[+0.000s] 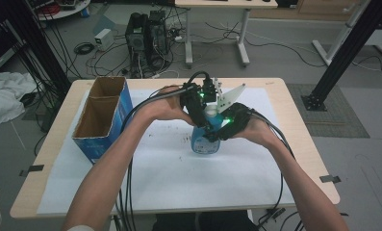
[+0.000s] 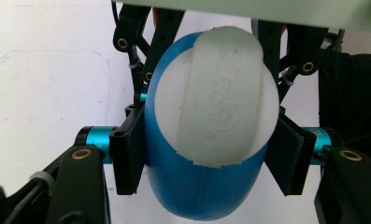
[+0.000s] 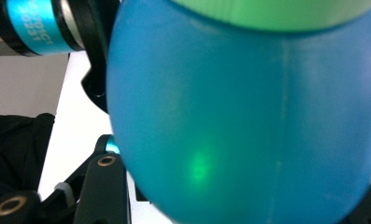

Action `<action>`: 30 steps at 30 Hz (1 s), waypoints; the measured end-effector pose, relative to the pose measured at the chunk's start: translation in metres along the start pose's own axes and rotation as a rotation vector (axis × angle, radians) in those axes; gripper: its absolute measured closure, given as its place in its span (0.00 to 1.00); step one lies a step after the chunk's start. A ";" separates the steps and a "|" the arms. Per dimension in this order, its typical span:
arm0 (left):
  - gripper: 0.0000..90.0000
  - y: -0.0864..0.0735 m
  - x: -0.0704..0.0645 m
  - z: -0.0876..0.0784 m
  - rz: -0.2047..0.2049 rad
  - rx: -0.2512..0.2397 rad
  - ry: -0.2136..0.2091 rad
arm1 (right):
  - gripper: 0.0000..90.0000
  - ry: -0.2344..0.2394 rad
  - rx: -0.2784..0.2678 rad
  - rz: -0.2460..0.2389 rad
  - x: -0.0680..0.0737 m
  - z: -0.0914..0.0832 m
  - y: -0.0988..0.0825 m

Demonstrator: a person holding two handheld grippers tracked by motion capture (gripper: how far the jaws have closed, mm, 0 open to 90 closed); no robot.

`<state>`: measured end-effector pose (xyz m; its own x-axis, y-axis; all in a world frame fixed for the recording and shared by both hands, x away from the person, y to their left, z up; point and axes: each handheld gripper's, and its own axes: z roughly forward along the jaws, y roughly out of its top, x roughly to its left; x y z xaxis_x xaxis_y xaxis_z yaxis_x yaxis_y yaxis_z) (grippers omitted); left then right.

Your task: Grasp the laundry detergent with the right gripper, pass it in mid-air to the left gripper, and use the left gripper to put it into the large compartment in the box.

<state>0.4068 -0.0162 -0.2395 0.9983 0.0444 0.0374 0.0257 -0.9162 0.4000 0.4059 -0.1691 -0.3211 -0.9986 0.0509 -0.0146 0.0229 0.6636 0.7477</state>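
Blue plastic bottle (image 1: pixel 205 142) standing upright on white sheet (image 1: pixel 179 178) near centre of wooden table (image 1: pixel 58 159); white cap (image 2: pixel 216 95) on top. Left gripper (image 2: pixel 206 156) clamping bottle at upper part, just under cap, pads pressing both sides. Right gripper (image 1: pixel 217 132) clamping bottle body lower down; bottle wall crowding right gripper view, one jaw visible at lower left edge against it. Raised lettering on cap top, too faint to read. Printed characters on cyan collar (image 3: pixel 33 21) in right gripper view, only partly legible. Open blue cardboard box (image 1: pixel 102 118) sitting well apart at table's left side; no print legible on it.
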 end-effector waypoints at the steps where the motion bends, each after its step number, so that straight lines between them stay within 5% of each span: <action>1: 0.42 0.000 0.000 0.001 -0.007 -0.008 0.000 | 0.51 0.003 0.001 0.001 0.000 0.000 0.000; 19: 0.42 -0.003 -0.002 0.002 -0.012 -0.013 -0.006 | 0.49 0.011 -0.001 -0.008 0.000 0.002 -0.001; 20: 0.42 -0.003 -0.002 0.002 -0.001 -0.011 -0.003 | 0.49 0.022 0.002 -0.002 0.001 0.002 -0.001; 21: 0.42 -0.004 -0.003 0.004 -0.022 -0.023 -0.005 | 0.49 0.058 -0.015 0.053 0.006 0.003 0.000; 22: 0.42 -0.004 -0.003 0.004 -0.017 -0.019 -0.006 | 0.48 0.016 -0.006 -0.014 0.001 0.003 -0.002; 23: 0.42 -0.004 -0.003 0.003 -0.017 -0.017 -0.006 | 0.46 0.013 -0.007 -0.020 0.000 0.003 -0.002; 30: 0.42 -0.005 -0.004 0.005 -0.028 -0.018 -0.016 | 0.41 0.009 -0.004 0.003 0.000 0.001 -0.003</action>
<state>0.4027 -0.0139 -0.2459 0.9979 0.0632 0.0113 0.0527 -0.9075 0.4167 0.4061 -0.1708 -0.3239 -0.9989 0.0460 -0.0069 0.0252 0.6608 0.7501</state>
